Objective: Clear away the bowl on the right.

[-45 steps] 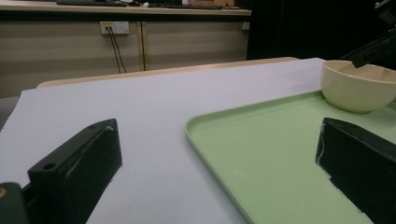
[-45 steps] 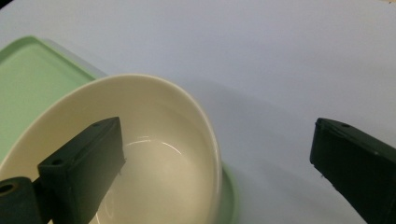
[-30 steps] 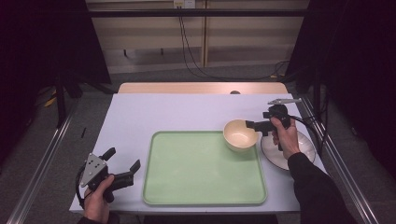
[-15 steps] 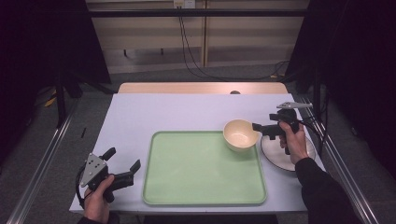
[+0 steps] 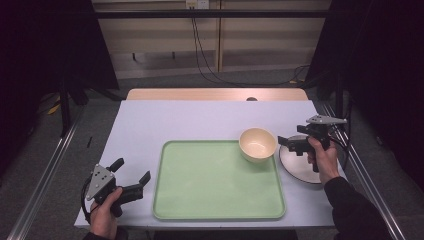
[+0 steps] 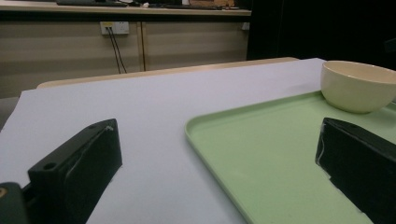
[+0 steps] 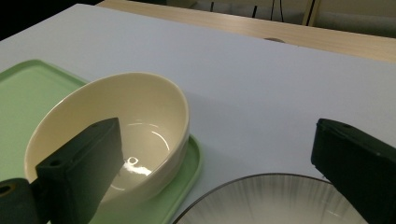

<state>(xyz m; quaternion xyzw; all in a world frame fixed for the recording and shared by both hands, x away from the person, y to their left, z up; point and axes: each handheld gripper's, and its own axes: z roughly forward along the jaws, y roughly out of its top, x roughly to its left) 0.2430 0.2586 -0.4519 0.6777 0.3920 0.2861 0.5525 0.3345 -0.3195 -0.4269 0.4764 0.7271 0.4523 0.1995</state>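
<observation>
A cream bowl (image 5: 257,144) stands empty in the far right corner of the green tray (image 5: 218,200). To its right a pale plate with a dark rim (image 5: 300,167) lies on the table. My right gripper (image 5: 289,145) hovers open over the plate's left edge, a little apart from the bowl. In the right gripper view the bowl (image 7: 140,107) sits behind the left jaw and the plate (image 7: 271,200) lies below, with nothing between the jaws. My left gripper (image 5: 131,170) rests open at the table's near left, beside the tray's left rim.
The pale table top (image 5: 200,120) runs bare behind the tray to a wooden strip (image 5: 215,94) at the far edge. Metal rails (image 5: 45,175) run along both sides of the table. In the left gripper view the tray (image 6: 261,154) and bowl (image 6: 357,86) lie ahead to the right.
My right gripper has drawn back from the bowl, to the right and nearer, and now hangs over the plate. The bowl, tray and left gripper have stayed put.
</observation>
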